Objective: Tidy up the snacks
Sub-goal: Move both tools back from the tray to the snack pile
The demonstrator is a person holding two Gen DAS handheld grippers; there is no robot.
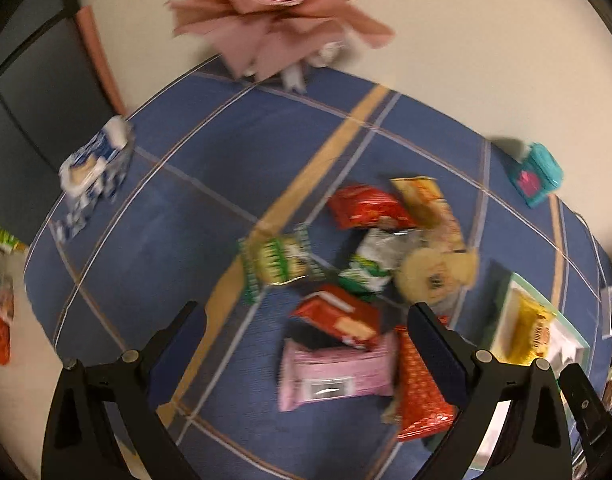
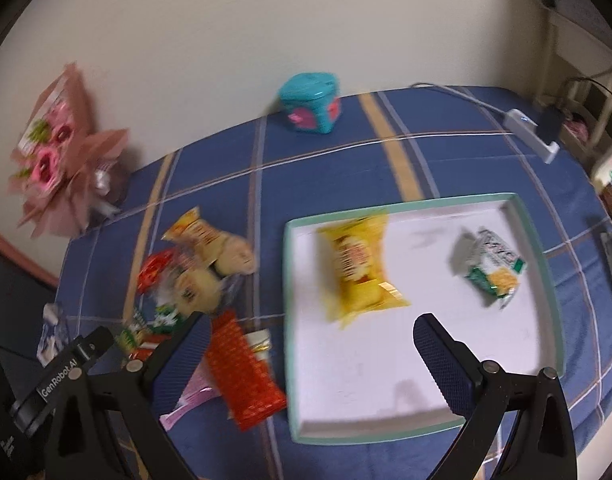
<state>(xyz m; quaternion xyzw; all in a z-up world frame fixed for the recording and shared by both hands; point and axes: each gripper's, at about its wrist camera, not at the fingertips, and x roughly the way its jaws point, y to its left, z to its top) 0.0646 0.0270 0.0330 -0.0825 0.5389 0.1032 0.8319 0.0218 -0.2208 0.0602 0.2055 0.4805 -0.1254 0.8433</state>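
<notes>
We hold the left gripper (image 1: 306, 320) with its jaws spread wide and empty above the snack pile (image 1: 370, 272), which lies loose on the blue plaid cloth of the counter (image 1: 178, 200) near its middle. In that pile we can pick out a pink packet (image 1: 334, 376), a red packet with a checked pattern (image 1: 420, 392), a green-striped packet (image 1: 280, 262) and a round pale biscuit pack (image 1: 434, 276); blur hides the printing.

Our right gripper (image 2: 311, 338) is likewise spread apart, holding nothing, and hovers over the near edge of the white tray (image 2: 302, 432) with a teal rim. The tray sits toward the counter's right side, just beside the pile. Inside it lie a yellow snack bag (image 2: 360, 268) toward the left wall and a green-and-white packet (image 2: 492, 268) toward the right wall, well apart.

At the counter's far edge stand a teal box (image 2: 310, 104) and a pink bouquet (image 2: 62, 156).
</notes>
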